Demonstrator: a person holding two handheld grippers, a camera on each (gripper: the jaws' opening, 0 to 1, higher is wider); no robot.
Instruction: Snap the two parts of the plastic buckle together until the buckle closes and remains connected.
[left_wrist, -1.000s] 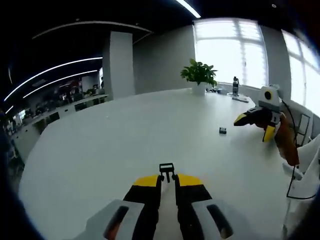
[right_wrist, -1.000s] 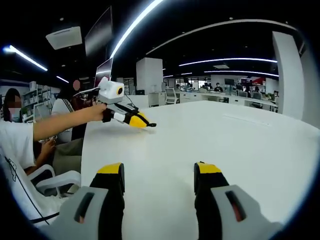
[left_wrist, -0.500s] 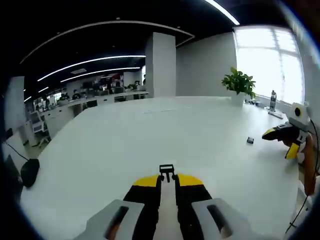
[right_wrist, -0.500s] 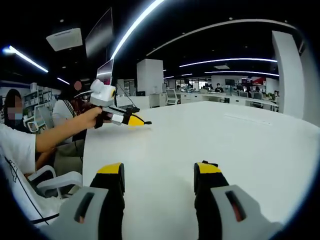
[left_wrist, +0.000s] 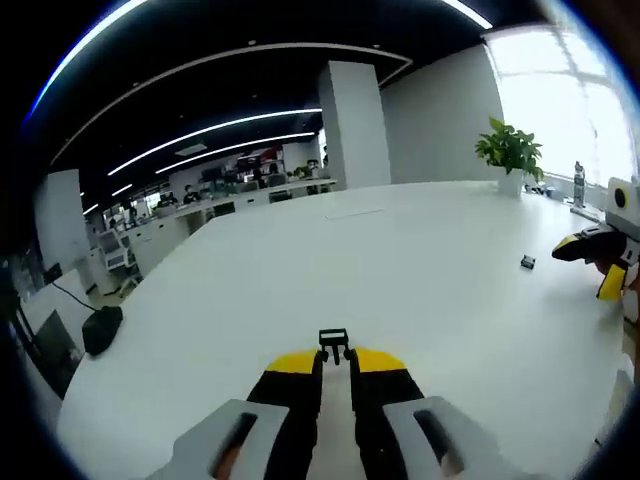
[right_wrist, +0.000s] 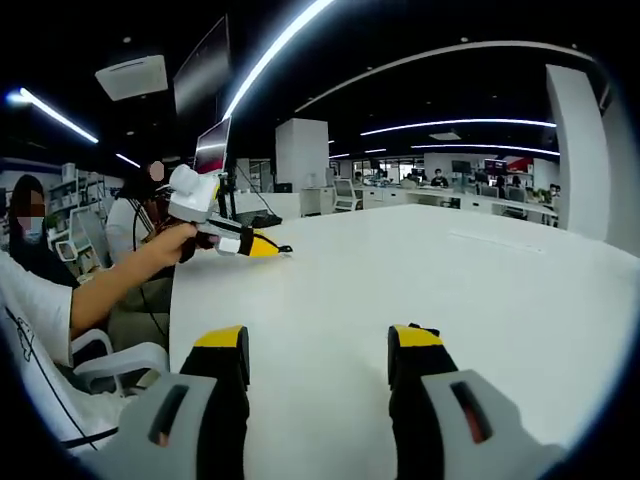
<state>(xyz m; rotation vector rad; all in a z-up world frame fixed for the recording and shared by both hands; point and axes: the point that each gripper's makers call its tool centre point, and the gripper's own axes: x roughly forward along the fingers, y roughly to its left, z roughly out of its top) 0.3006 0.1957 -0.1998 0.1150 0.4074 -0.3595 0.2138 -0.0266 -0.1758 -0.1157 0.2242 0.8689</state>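
A: Left gripper view. Left gripper (left_wrist: 335, 360), jaw state?

B: Jaws drawn close together, clamped on a small black buckle part (left_wrist: 333, 343). The part stands out just past the yellow tips, above the white table (left_wrist: 300, 270).

A: The other buckle part?

B: A small black piece (left_wrist: 527, 262) lies on the table towards its right side in this view, well apart from the held part. It is too small to say which half it is.

A: Anything beside it?

B: The right gripper (left_wrist: 592, 262) comes in at the right edge, near the black piece but not touching it. One yellow tip points left, the other hangs lower, so the jaws stand apart. A potted plant (left_wrist: 511, 153) sits at the far edge of the table by the window.

A: Right gripper view?

B: Right gripper (right_wrist: 318, 350) has its jaws wide apart with bare table (right_wrist: 420, 270) between the tips and nothing held.

A: Pose of the person's arm?

B: A bare forearm reaches from the left, from a white sleeve, and the hand (right_wrist: 170, 243) is wrapped round the left gripper's handle. That left gripper (right_wrist: 278, 249) is held roughly level above the near left part of the table, pointing right, yellow tips together. The buckle part shows as a thin dark sliver at its tip; detail cannot be told
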